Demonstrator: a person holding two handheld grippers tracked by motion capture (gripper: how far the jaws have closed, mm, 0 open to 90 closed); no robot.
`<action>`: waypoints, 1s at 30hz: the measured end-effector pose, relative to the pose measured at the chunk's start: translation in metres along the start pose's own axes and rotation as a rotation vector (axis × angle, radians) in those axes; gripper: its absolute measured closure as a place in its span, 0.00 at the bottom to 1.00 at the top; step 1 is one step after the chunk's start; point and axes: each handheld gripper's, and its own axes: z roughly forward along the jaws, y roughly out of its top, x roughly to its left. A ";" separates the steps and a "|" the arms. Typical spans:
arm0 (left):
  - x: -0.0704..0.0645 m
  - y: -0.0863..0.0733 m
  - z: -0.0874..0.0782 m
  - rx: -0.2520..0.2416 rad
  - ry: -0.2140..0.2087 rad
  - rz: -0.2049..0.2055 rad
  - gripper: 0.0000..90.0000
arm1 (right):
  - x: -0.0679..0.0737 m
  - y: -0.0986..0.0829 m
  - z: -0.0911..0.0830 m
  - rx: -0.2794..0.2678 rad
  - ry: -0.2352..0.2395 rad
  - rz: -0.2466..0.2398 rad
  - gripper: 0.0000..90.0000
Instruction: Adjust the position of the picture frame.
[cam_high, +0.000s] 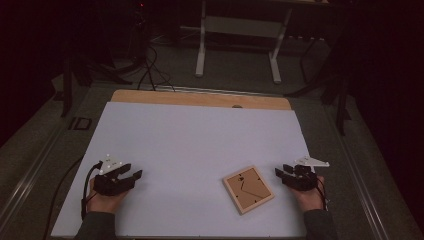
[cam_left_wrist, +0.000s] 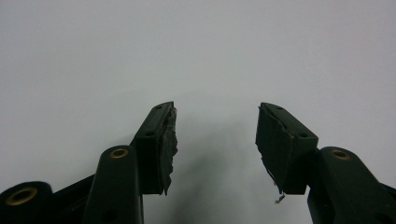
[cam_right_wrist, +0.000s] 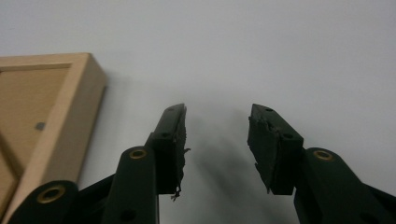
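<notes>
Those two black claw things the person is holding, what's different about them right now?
The right gripper sits close beside the wooden picture frame, whose corner shows next to its jaws; the left gripper has only bare white table around it. The right gripper points toward the table's left side, the left gripper toward its right. Both are open, hold nothing, and have worn, frayed pads.
</notes>
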 end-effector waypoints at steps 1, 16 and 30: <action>-0.002 0.000 0.000 -0.005 -0.004 0.015 0.54 | 0.001 0.000 0.000 0.003 0.006 -0.003 0.63; -0.004 0.001 -0.001 0.001 -0.037 -0.029 0.57 | 0.018 0.004 -0.005 -0.021 0.086 0.003 0.71; -0.009 0.003 -0.001 0.005 -0.055 -0.028 0.57 | 0.034 0.006 -0.008 0.024 0.173 -0.072 0.99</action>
